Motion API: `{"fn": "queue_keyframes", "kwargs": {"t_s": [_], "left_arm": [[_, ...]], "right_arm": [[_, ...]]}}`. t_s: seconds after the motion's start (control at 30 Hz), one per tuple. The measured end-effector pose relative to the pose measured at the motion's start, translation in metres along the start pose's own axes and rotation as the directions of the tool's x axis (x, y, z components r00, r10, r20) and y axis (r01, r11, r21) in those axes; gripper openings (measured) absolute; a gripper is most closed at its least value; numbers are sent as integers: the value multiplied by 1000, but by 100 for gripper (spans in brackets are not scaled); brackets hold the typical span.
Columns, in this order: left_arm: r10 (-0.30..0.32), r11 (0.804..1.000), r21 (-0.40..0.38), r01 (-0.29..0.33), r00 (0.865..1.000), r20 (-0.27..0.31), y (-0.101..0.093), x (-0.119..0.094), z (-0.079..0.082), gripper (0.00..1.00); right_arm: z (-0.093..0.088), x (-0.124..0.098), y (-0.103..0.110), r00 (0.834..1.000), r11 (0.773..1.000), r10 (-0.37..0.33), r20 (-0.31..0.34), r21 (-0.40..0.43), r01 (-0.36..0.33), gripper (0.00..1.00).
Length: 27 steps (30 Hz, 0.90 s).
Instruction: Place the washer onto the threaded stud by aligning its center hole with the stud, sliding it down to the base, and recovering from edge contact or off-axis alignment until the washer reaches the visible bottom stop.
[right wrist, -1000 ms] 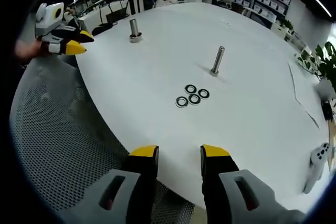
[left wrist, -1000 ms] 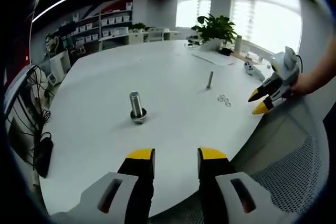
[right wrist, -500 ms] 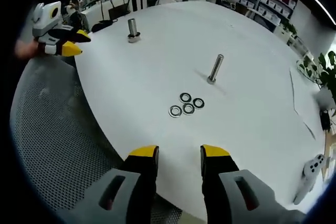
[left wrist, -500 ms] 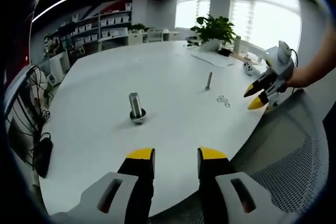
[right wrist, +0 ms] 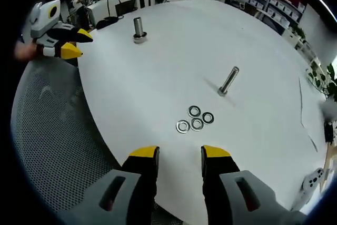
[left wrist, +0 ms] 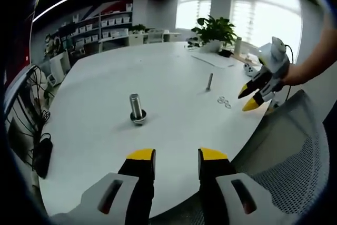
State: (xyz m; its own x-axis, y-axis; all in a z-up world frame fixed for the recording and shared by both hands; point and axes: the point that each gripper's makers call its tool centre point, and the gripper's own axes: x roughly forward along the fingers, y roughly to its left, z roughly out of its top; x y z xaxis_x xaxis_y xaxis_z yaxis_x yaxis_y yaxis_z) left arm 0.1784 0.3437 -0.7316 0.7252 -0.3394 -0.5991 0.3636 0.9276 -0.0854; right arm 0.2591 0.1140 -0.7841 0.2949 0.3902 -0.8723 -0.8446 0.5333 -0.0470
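Four washers (right wrist: 196, 121) were observed clustered on the white counter (right wrist: 158, 77), at 7 o'clock of the thin threaded stud (right wrist: 228, 81). A thicker bolt (left wrist: 137, 108) stood well apart. The right gripper (right wrist: 179, 154) and left gripper (left wrist: 176, 156) were held released, nothing grasped.

On the round table (right wrist: 158, 77) four washers (right wrist: 195, 121) lie clustered together, touching or nearly so, close to the near edge. Just beyond them a slim stud (right wrist: 228, 81) stands upright. Well apart, toward the far side, a thicker bolt (right wrist: 138, 29) stands alone. A mesh chair (right wrist: 52, 146) sits beside the table's edge.
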Motion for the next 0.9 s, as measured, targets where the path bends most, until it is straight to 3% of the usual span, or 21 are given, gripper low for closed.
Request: {"fn": "queue_keyframes", "kwargs": {"t_s": [0.43,0.9], "left_arm": [[-6,1000,3,6,1000,-6,-1,1,-1,30],[-15,1000,9,15,1000,-18,-3,2,-3,29]], "right_arm": [[18,12,-2,999,1000,30,-40,12,-29,34],[25,25,-6,995,999,35,-93,42,-31,34]]}}
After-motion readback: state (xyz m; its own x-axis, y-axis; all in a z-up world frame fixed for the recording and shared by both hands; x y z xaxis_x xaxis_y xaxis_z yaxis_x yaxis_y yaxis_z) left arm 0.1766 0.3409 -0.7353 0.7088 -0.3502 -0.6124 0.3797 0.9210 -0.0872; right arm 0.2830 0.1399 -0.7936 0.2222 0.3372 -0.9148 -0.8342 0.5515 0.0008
